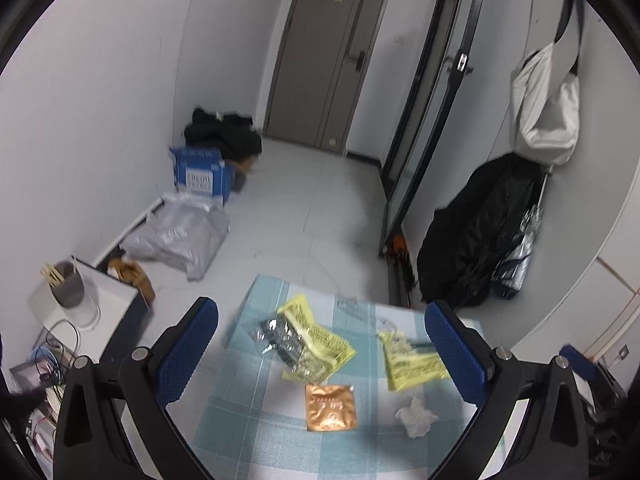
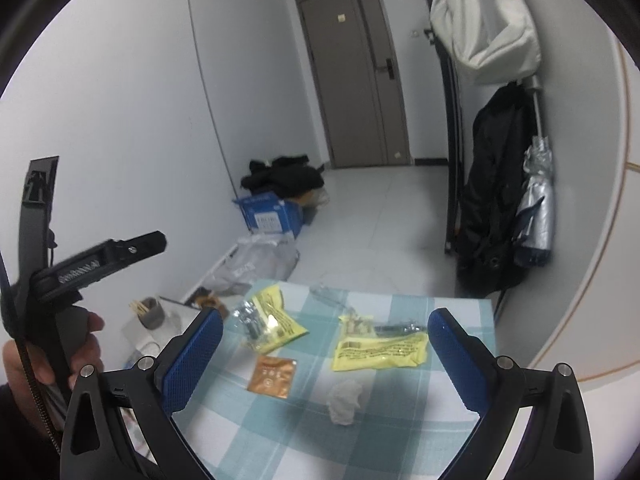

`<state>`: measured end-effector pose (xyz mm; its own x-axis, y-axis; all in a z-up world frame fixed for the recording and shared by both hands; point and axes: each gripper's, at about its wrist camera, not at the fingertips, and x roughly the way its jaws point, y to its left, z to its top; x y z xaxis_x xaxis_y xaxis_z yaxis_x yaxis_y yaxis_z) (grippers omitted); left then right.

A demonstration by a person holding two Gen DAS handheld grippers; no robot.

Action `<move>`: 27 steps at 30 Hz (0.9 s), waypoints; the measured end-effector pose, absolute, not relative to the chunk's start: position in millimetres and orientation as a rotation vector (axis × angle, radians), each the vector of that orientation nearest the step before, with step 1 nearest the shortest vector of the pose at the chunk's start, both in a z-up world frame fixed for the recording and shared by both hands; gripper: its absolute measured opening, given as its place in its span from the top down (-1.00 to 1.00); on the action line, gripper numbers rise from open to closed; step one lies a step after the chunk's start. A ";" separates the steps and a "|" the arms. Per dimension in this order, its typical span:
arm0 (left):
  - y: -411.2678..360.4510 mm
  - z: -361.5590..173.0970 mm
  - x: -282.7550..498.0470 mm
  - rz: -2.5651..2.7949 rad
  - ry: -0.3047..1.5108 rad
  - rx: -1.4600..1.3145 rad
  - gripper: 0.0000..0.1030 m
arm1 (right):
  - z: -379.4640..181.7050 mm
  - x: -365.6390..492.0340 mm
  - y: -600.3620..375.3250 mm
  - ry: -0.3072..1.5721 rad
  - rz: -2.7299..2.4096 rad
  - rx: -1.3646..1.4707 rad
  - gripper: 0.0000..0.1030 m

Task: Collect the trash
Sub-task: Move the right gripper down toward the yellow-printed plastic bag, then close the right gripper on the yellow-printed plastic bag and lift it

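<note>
Trash lies on a blue-checked tablecloth (image 1: 256, 420) (image 2: 256, 436): a yellow and clear wrapper (image 1: 308, 340) (image 2: 268, 320), a second yellow wrapper (image 1: 412, 364) (image 2: 380, 348), a copper foil packet (image 1: 330, 406) (image 2: 272, 374) and a crumpled white tissue (image 1: 416, 416) (image 2: 344, 400). My left gripper (image 1: 324, 344) is open and empty above the items. My right gripper (image 2: 326, 346) is open and empty above them too. The left gripper's handle and the hand that holds it (image 2: 72, 280) show at the left of the right wrist view.
A side table with a grey cup of sticks (image 1: 68, 284) (image 2: 150, 314) stands left of the table. On the floor beyond are a grey plastic bag (image 1: 180, 236), a blue box (image 1: 200, 172) and dark clothes. A black coat (image 1: 484, 228) (image 2: 496, 184) hangs at the right.
</note>
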<state>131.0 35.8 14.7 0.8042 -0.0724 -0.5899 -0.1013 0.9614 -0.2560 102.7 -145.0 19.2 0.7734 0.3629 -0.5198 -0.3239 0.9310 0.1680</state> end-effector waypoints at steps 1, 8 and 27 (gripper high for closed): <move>38.4 8.9 135.9 0.000 0.671 -0.288 -0.97 | 13.3 111.2 -144.1 0.595 0.371 0.064 -1.00; 52.5 -9.8 152.4 -0.038 0.808 -0.347 -0.97 | -24.5 176.7 -144.2 0.739 0.346 0.021 -1.00; 52.0 -40.8 184.0 -0.028 0.966 -0.316 -0.97 | -135.7 269.7 -173.9 1.089 0.242 -0.021 -0.94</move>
